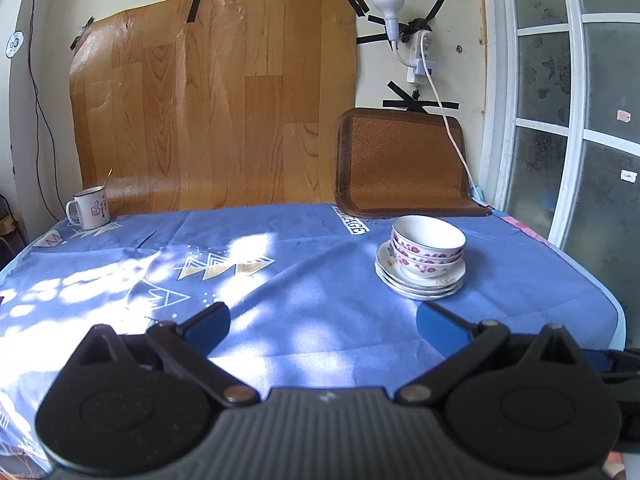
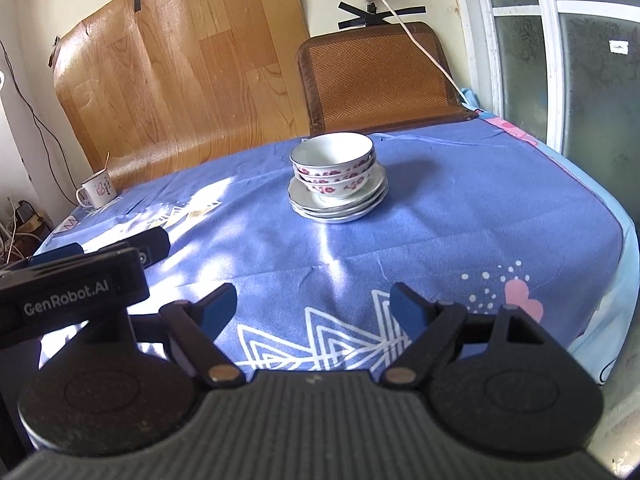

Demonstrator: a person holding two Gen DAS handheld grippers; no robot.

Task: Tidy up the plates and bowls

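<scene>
The floral bowls (image 2: pixel 333 160) sit nested one inside another on top of the stacked saucer plates (image 2: pixel 340 204), a single tower on the blue tablecloth (image 2: pixel 460 208), just in front of the woven mat (image 2: pixel 380 76) that leans against the wall; that nesting judges as the finished arrangement, since like pieces are gathered by kind and the wider plates make the base for the narrower bowls. The bowls are white inside with a band of red flowers round the outside; the plates are pale with a faint flower print and sit slightly offset, so their rims show as separate layers. Both tools hang well short of the tower, on the side away from the mat. The right gripper (image 2: pixel 320 312) has its blue-padded fingers spread with only cloth between them, and the left gripper (image 1: pixel 322 322) is likewise released and empty. A white enamel mug (image 1: pixel 90 208) with a spoon stands far to the left of the mat, apart from the tower.
</scene>
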